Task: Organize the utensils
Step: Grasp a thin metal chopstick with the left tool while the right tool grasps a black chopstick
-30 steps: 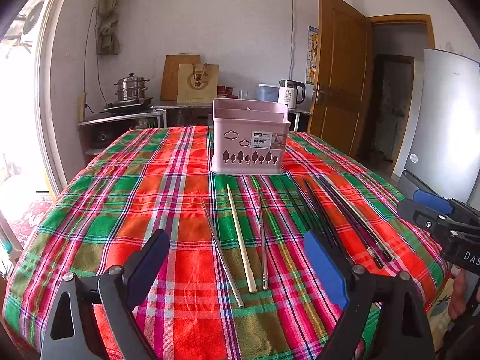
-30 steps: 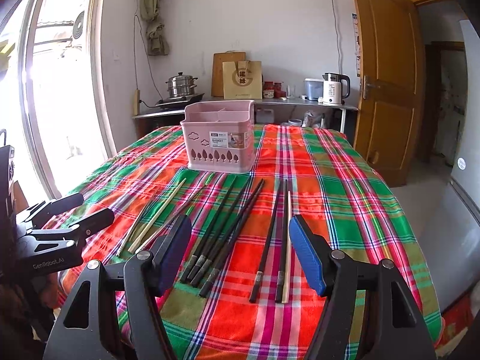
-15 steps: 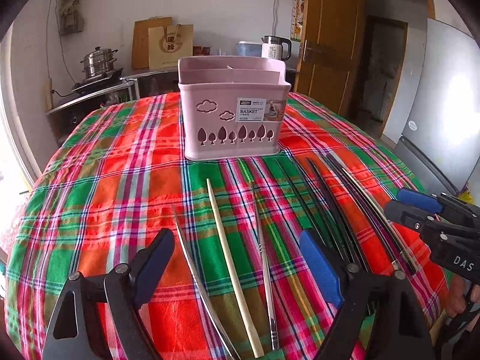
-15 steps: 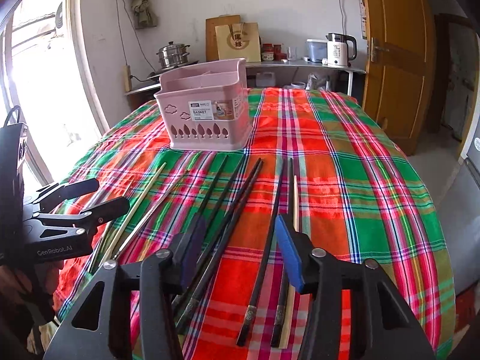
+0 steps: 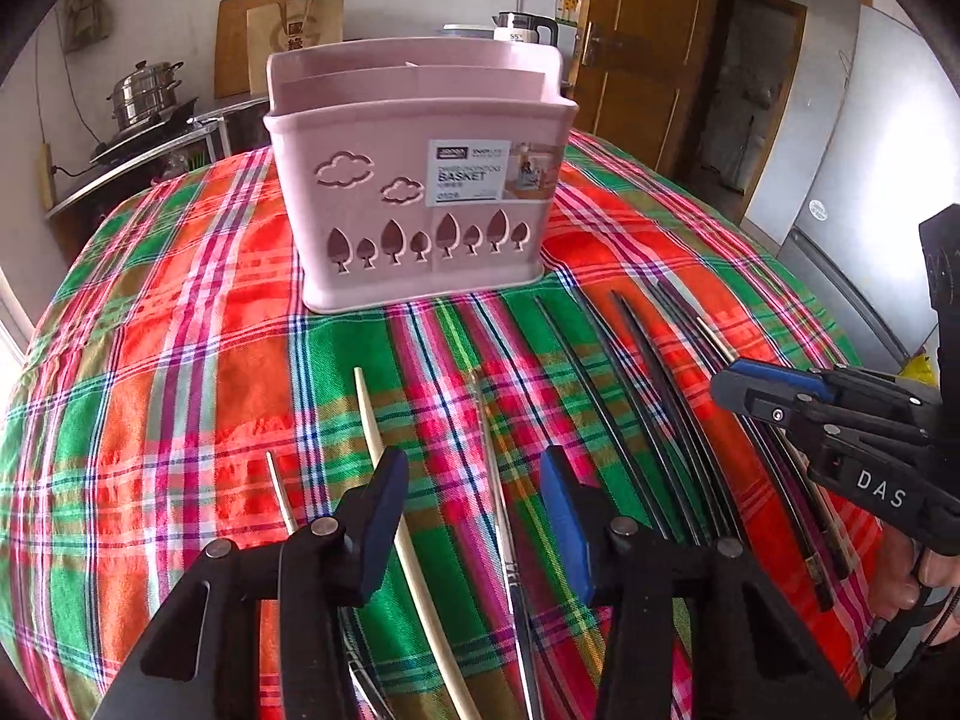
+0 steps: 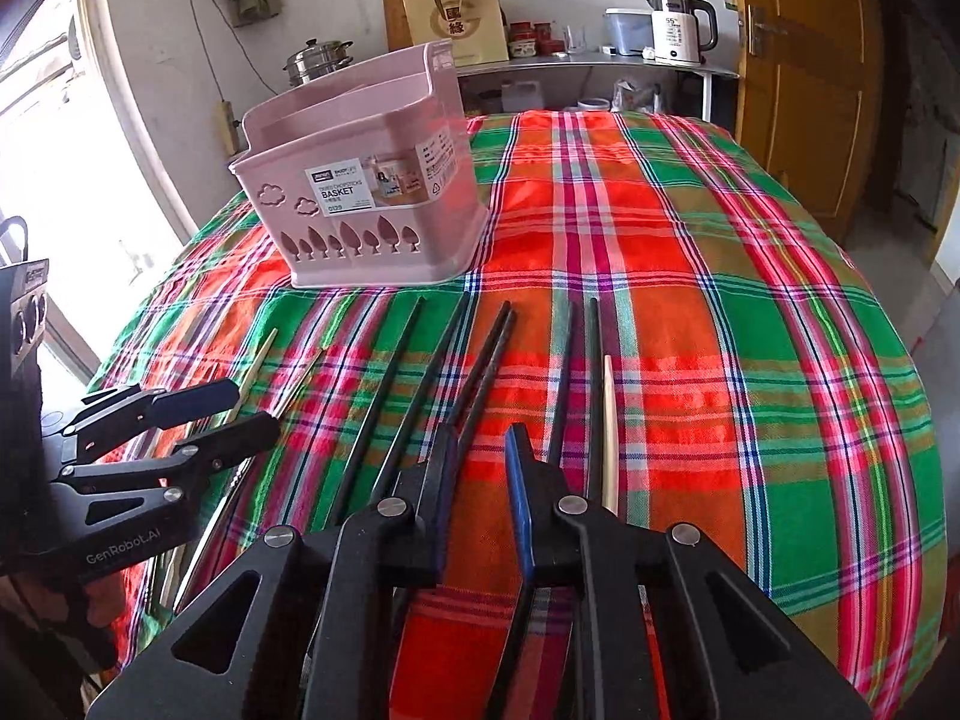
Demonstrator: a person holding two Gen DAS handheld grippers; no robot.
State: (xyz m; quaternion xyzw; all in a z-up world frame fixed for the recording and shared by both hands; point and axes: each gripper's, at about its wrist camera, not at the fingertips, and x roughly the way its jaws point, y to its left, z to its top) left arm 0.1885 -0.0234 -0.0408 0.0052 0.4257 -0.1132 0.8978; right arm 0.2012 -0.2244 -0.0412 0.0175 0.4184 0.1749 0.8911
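A pink chopstick basket stands on the plaid tablecloth; it also shows in the right wrist view. Chopsticks lie in front of it. My left gripper is low over the cloth, partly open, with a pale wooden chopstick and a metal chopstick lying between its fingers. My right gripper is low and narrowly open over a pair of black chopsticks. More black chopsticks lie to its left, and a pale chopstick to its right.
The tablecloth drops off at the right edge. A counter behind holds a steamer pot, a paper bag and a kettle. A wooden door stands at the right.
Both grippers have moved forward and down towards the chopsticks. Both pairs of jaws have narrowed a good deal.
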